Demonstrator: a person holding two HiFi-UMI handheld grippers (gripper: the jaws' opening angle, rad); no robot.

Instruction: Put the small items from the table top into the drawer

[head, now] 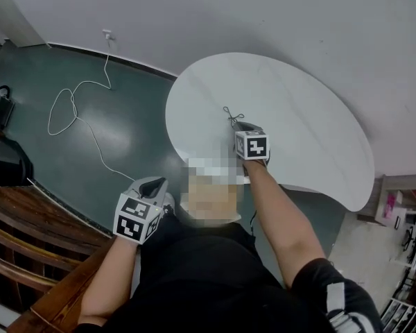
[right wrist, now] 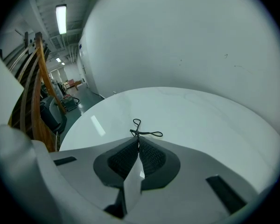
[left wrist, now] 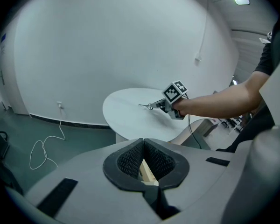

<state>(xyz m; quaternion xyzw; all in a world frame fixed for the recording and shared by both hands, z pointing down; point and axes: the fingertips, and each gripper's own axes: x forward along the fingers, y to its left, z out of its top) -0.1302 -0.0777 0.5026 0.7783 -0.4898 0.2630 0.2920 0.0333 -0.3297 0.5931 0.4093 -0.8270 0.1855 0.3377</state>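
Surface: one white table (head: 312,130) with a smooth, rounded, kidney-shaped top, its bare face glossy enough to catch a ceiling reflection in the right gripper view. Room: dull teal floor (head: 125,130), plain white curved wall (head: 263,12) with a dark skirting line at its foot. One white cable (head: 73,109) lay in loose loops on the floor and ran up to one wall socket (head: 108,35). One brown wooden railing (head: 28,220) stood beyond the table's left end, with two black bags (head: 3,161) beside it. One lit ceiling strip light (right wrist: 61,18) showed above the railing. Small items on the top, counted: one, a thin black wire item with two loops (right wrist: 142,132), which lay on the half of the table toward its rounded left end, clear of every edge. Grippers, counted: two, each grey with a marker cube. The right gripper (right wrist: 138,143) reached over the near edge onto the top, its ribbed pads closed together at the tips and pinching the wire item where its loops cross. The left gripper (left wrist: 143,146) was held off the table, short of its near edge over the floor, jaw tips meeting with nothing between them.
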